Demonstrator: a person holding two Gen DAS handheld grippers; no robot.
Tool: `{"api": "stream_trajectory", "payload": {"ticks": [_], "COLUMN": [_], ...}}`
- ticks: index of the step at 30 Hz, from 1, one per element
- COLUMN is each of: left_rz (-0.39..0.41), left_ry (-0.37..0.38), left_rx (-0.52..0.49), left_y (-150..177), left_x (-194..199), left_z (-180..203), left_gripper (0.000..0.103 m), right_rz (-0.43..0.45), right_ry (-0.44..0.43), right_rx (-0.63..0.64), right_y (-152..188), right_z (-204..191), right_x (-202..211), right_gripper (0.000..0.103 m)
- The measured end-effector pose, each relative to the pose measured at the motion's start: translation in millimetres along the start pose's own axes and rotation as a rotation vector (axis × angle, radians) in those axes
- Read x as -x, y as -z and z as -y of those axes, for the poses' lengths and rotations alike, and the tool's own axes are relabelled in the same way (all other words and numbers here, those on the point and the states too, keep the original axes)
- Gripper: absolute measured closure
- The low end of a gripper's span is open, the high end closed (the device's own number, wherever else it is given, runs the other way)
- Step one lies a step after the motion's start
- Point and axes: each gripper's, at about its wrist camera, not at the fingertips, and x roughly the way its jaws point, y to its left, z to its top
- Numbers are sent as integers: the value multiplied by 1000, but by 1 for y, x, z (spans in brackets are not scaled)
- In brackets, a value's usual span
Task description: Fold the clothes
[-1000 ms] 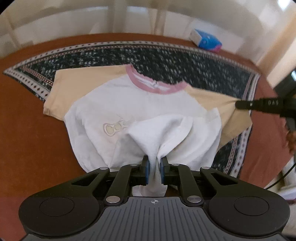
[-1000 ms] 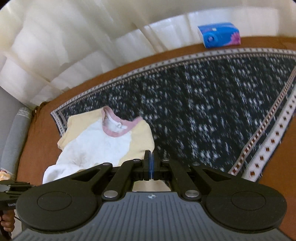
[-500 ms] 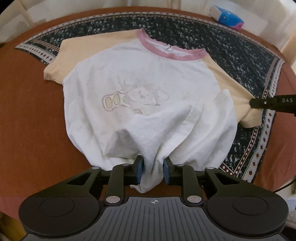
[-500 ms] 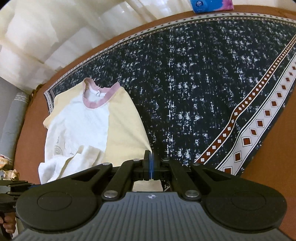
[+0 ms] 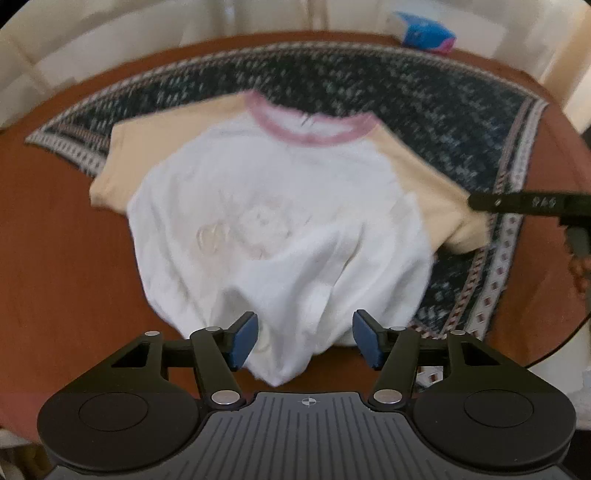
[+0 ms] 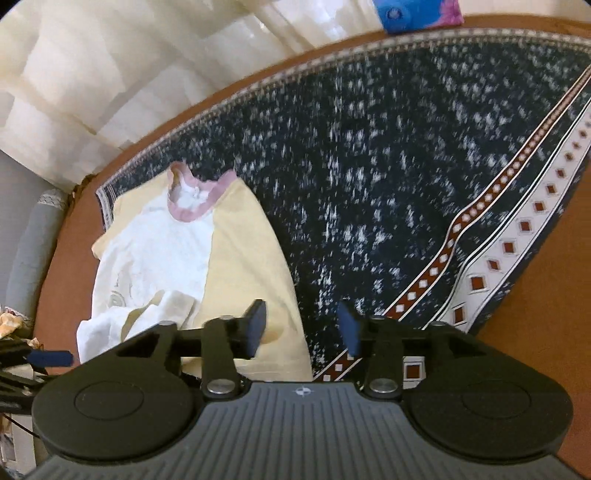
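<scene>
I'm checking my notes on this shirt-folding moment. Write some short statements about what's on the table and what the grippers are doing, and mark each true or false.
1. The T-shirt has a pink collar. True.
2. The left gripper is clamped on the hem. False: its jaws have just been opening, with the hem lying loose between them.
3. The shirt lies partly on a dark patterned cloth. True.
4. The right gripper is shut on a sleeve. False: it has just been opening, pads apart.
5. A blue packet sits at the table's far edge. True.
</scene>
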Motion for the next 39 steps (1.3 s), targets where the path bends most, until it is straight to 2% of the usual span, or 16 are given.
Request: {"api": "stream_trajectory", "payload": {"ticks": [4,8,13,19,21,22,23,25,28,39], "left_rz": [57,85,60,23,6,-2,-10,-25,-27,-49], "left_ry": [5,44,41,39,47,52,58,70,80,70], "left_rx": [-36,-54,-34,-19,-20,-19,-14,-5,-4,-64], "left_y": [-29,-65,-102,-111,-112,-113,-114,-117,-118,-122], "left_x": [5,-15,-54,-72,-78,-81,-83,-86,-86,-91], "left_z": [17,45,78,85,86,87,87,88,88,95], "left_gripper": [25,24,24,23,23,23,23,23,22,18], "right_rz": [15,16,12,32,30,31,31,24,38,43], "right_ry": [-22,-34,-52,-49,-57,-58,-63,-81,-118,-239], "right_rx": [13,19,-26,-65,-65,-62,-60,-77,-86,20], "right_y": [3,14,28,33,33,33,34,33,33,31], "right_z": [2,1,4,8,9,9,9,8,5,-33], "right_x": [9,11,8,8,6,5,3,3,9,24], "right_gripper": [53,53,53,54,56,64,78,94,97,99]}}
